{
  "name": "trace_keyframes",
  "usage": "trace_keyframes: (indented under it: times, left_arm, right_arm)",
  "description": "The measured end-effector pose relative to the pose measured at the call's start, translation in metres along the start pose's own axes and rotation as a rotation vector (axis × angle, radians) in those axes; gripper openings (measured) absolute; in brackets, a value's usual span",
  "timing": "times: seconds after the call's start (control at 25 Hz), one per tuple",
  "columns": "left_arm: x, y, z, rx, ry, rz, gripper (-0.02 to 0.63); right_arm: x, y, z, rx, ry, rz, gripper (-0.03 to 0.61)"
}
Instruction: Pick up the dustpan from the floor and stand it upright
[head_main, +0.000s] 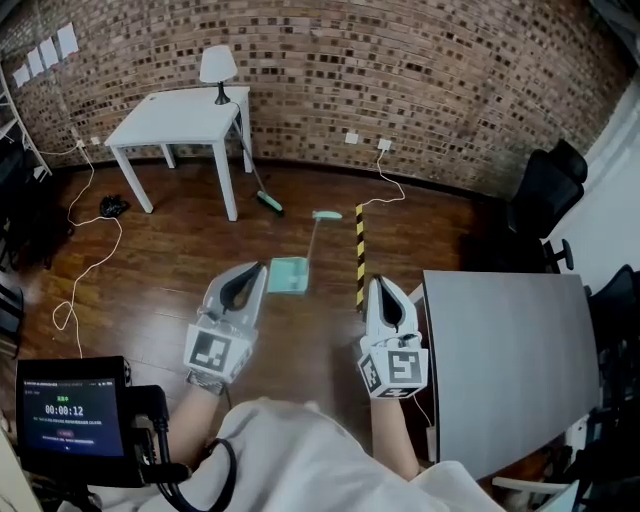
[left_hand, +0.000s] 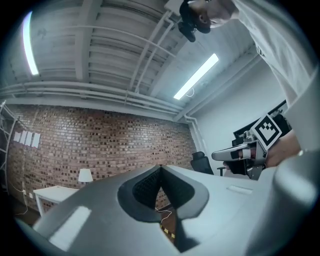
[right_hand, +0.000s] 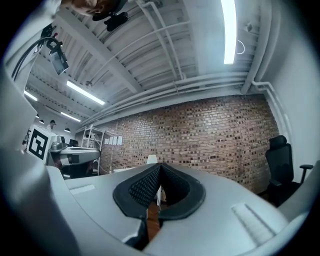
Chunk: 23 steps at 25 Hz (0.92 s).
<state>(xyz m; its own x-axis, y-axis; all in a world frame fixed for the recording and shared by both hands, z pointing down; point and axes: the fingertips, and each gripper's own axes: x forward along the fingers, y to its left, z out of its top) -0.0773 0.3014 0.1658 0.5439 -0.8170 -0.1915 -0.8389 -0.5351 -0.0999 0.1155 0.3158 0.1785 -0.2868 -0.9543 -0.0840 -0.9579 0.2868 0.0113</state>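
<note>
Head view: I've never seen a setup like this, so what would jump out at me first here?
A teal dustpan lies flat on the dark wooden floor mid-room, its long handle pointing toward the brick wall. Nearer the camera, a person holds the grey left tongs and right tongs, both shut and empty, each bearing a black-and-white marker cube. At the back left, a white table carries a small lamp.

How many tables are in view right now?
2: a white table against the brick wall, back left, with a lamp on it; a grey table at near right. Others could be out of view.
</note>
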Motion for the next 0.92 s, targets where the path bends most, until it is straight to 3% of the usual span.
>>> trace_keyframes:
  times: [0.16,0.56,0.92]
  left_arm:
    - [-0.002,0.000,-0.007,0.017,-0.010,-0.004,0.002]
    - [0.002,-0.001,-0.009,-0.029,0.018,-0.024,0.002]
    - [0.007,-0.001,-0.024,0.003,0.008,-0.028,0.002]
  right_arm:
    - [-0.002,0.000,0.000,-0.010,-0.010,-0.008,0.011]
    - [0.002,0.000,0.000,-0.033,0.004,-0.027,0.009]
    - [0.004,-0.012,-0.015,-0.027,0.013,-0.045,0.011]
